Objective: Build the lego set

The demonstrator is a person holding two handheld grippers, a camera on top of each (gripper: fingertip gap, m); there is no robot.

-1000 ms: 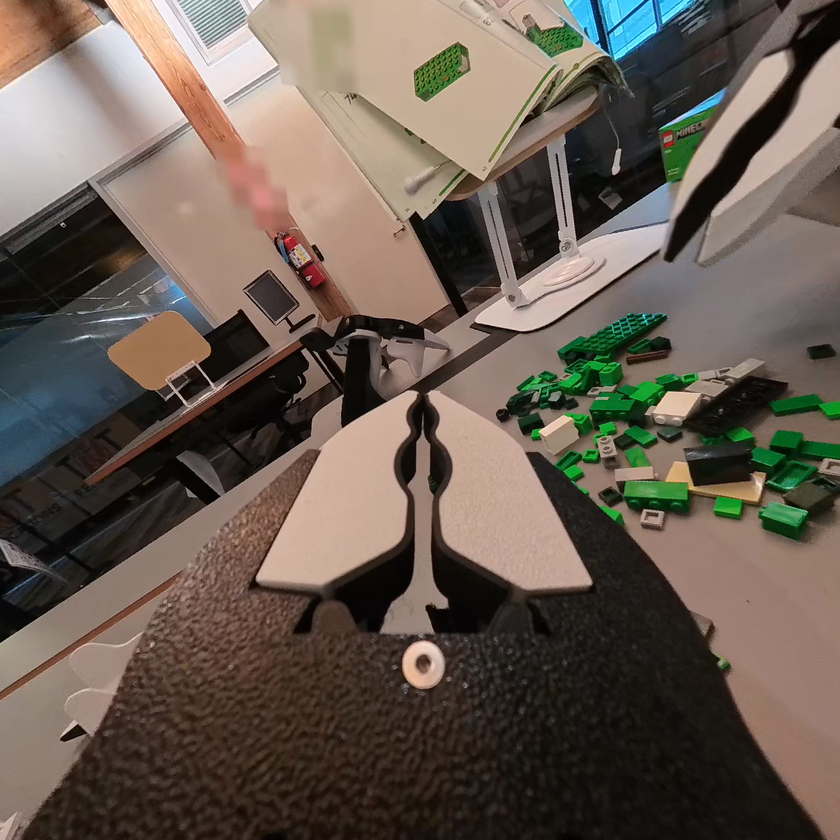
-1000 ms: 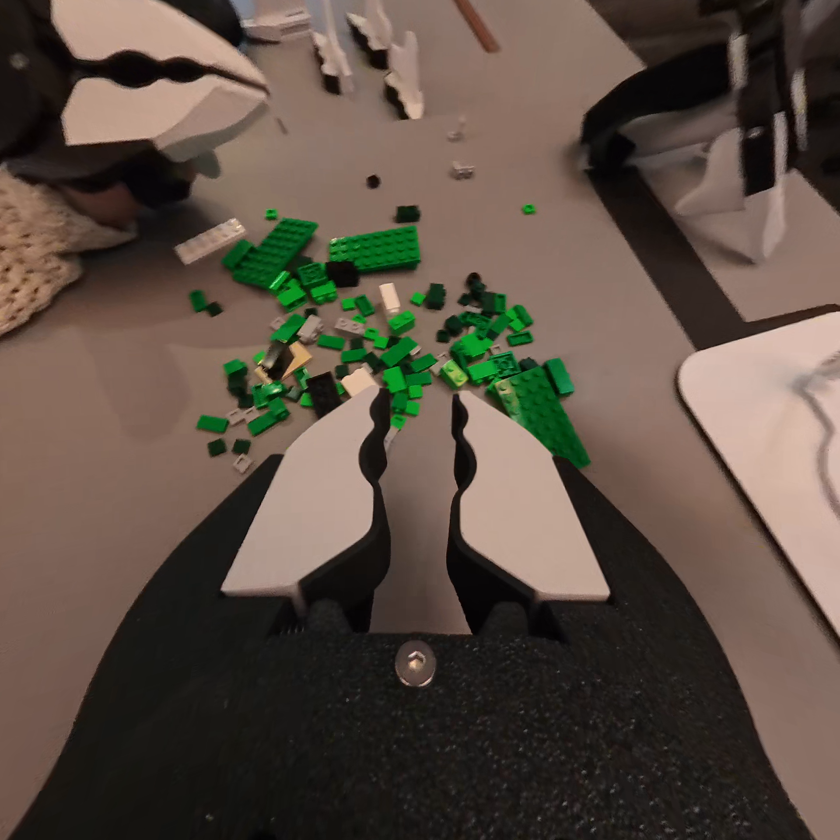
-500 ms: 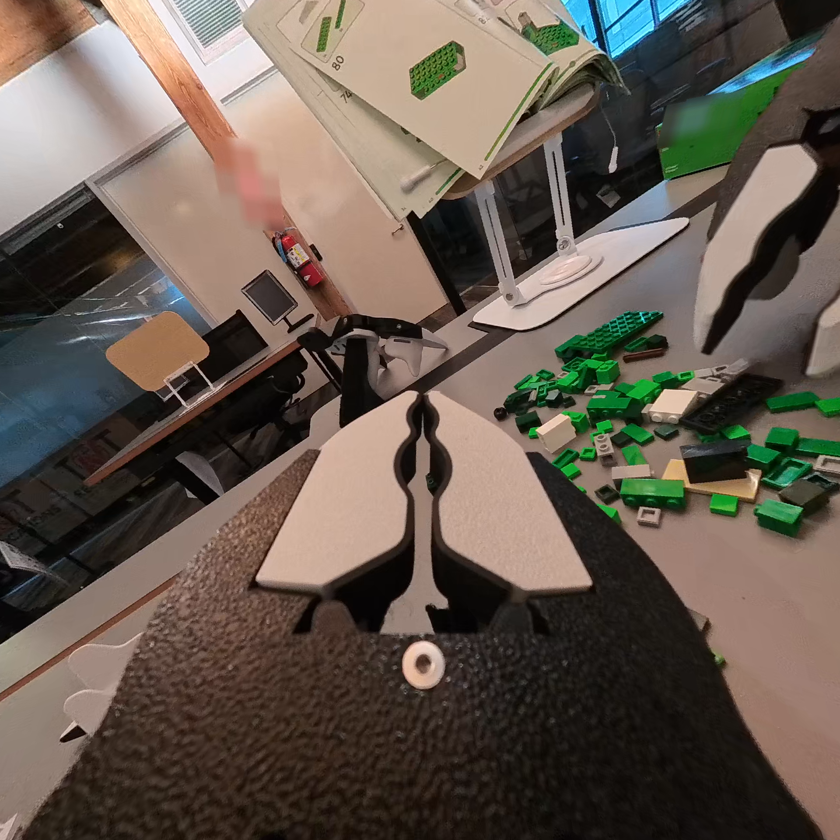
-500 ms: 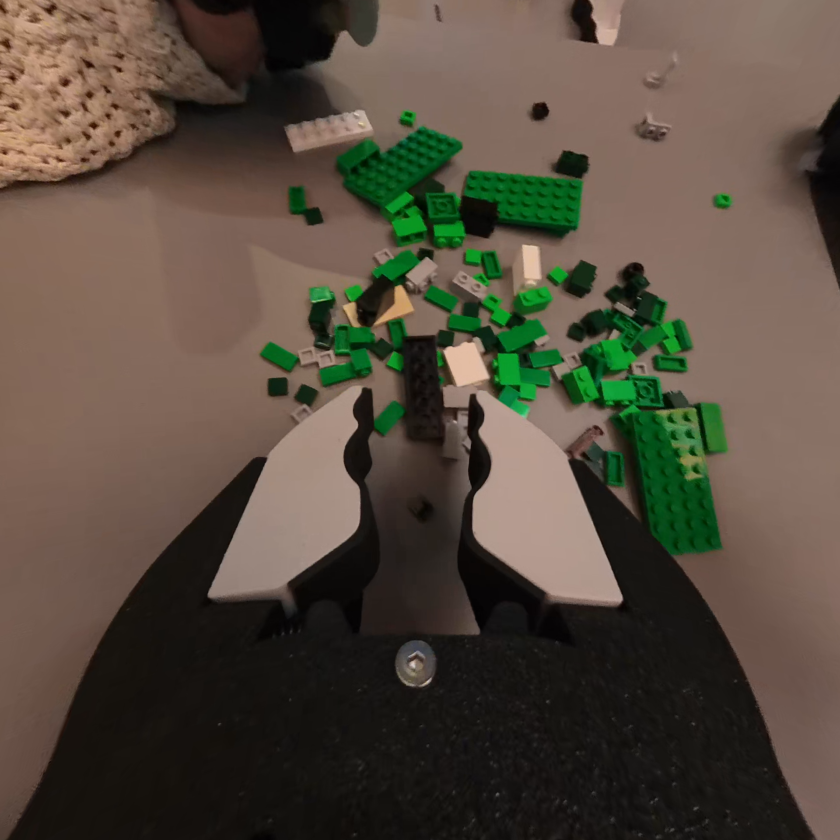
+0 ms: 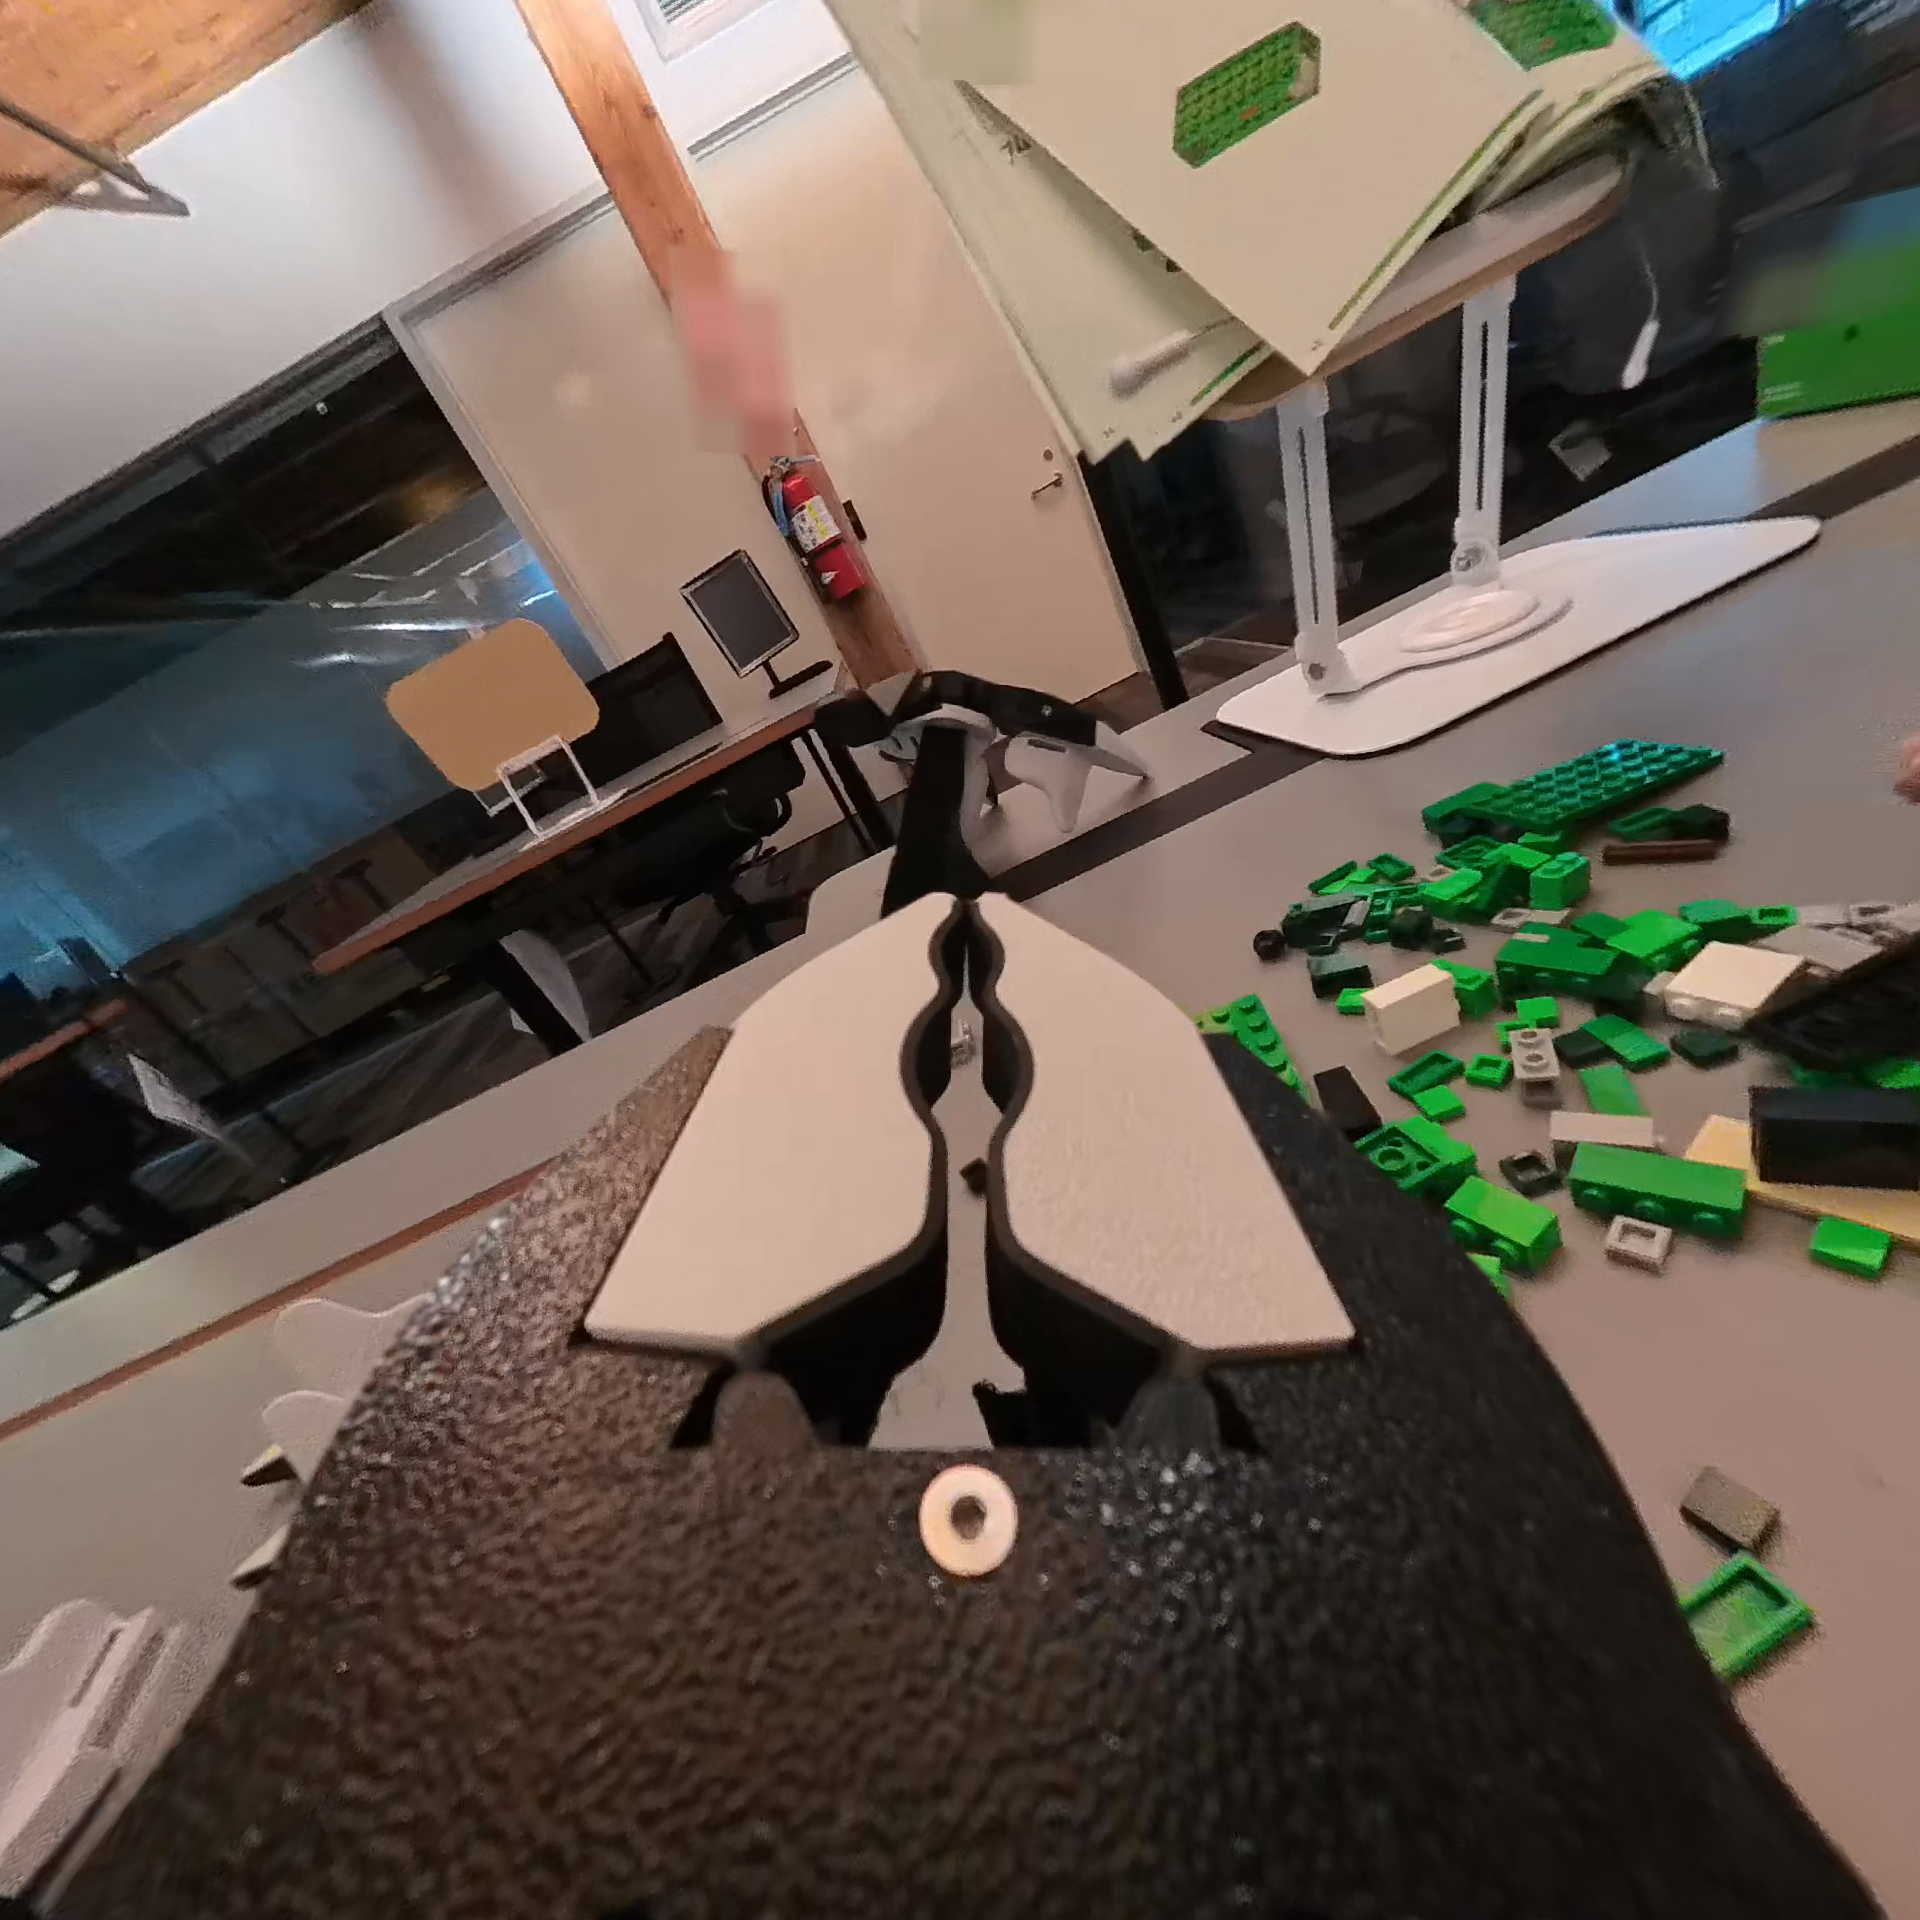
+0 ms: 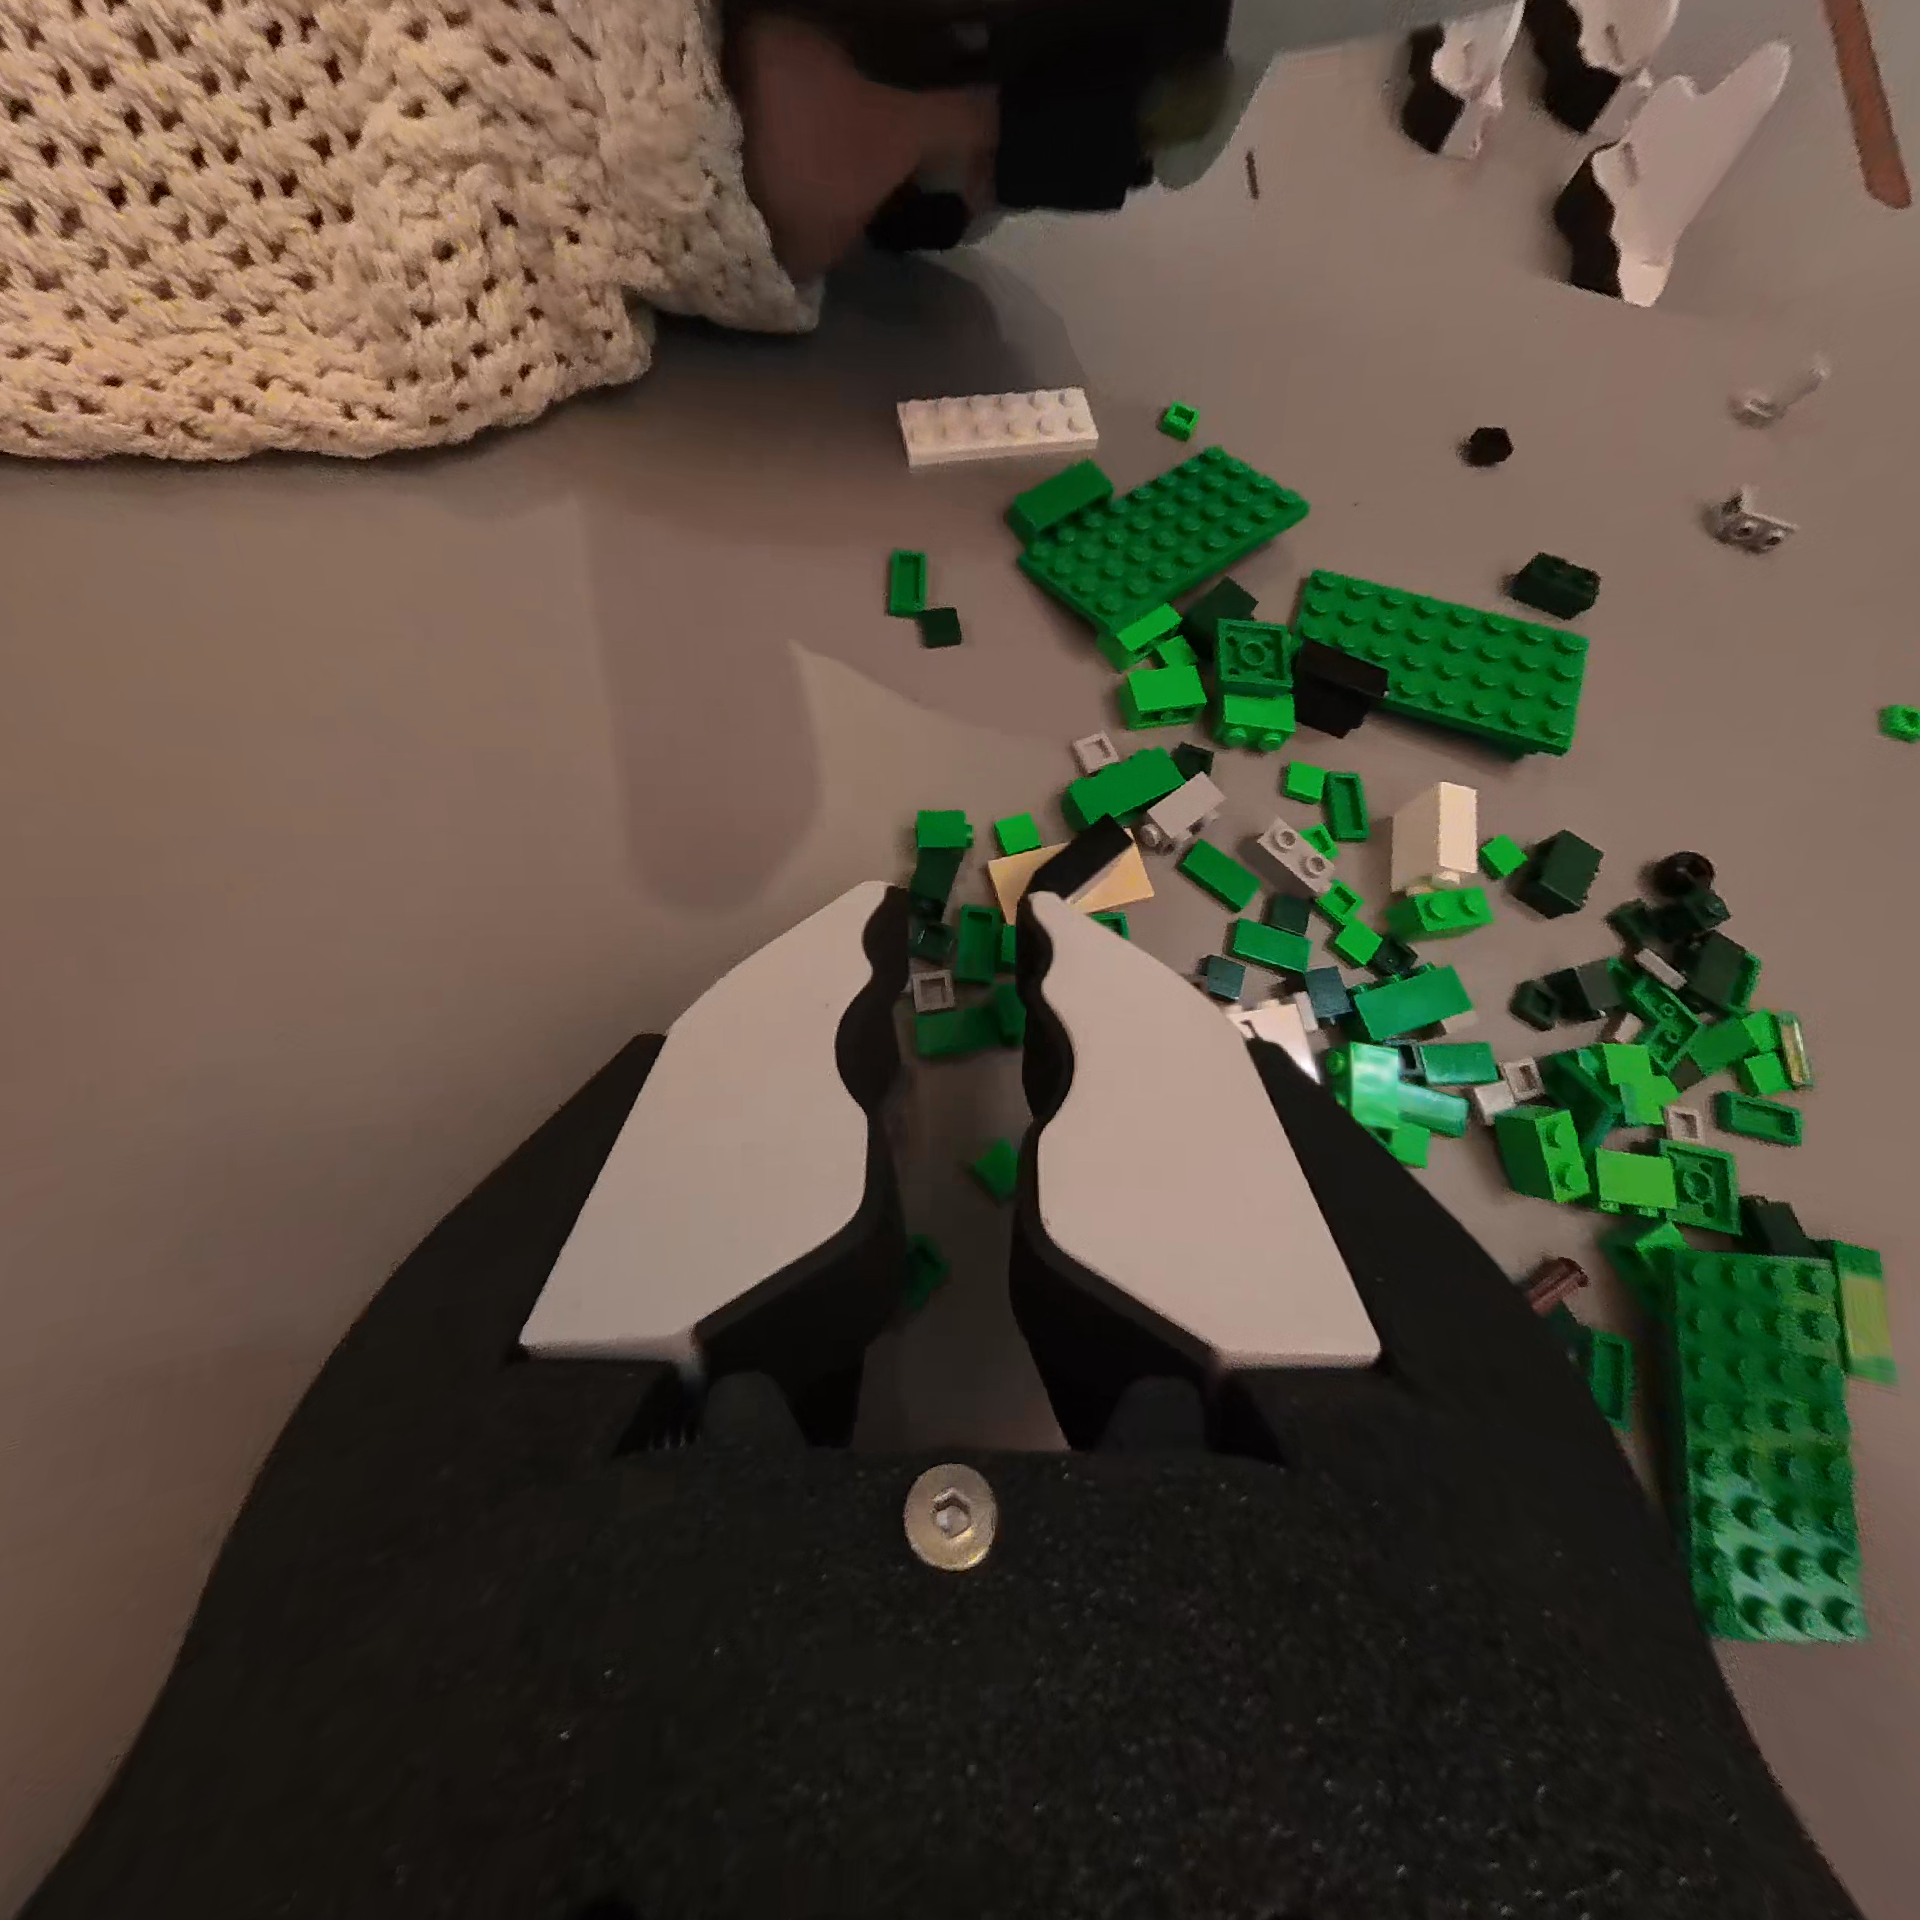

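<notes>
The right tongs (image 6: 956, 909) hang narrowly parted over the left edge of the loose brick pile (image 6: 1351, 935) on the grey counter (image 6: 416, 779) — likely choosing a piece. The left tongs (image 5: 968, 914), closed and empty, wait at frame centre — the instruction booklet (image 5: 1247, 156) propped upper right for reading.

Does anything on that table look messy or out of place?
Nothing is damaged. The lego pieces lie in a loose, unsorted scatter on the grey table, and a few strays sit apart, like a small black piece beyond the pile.
</notes>
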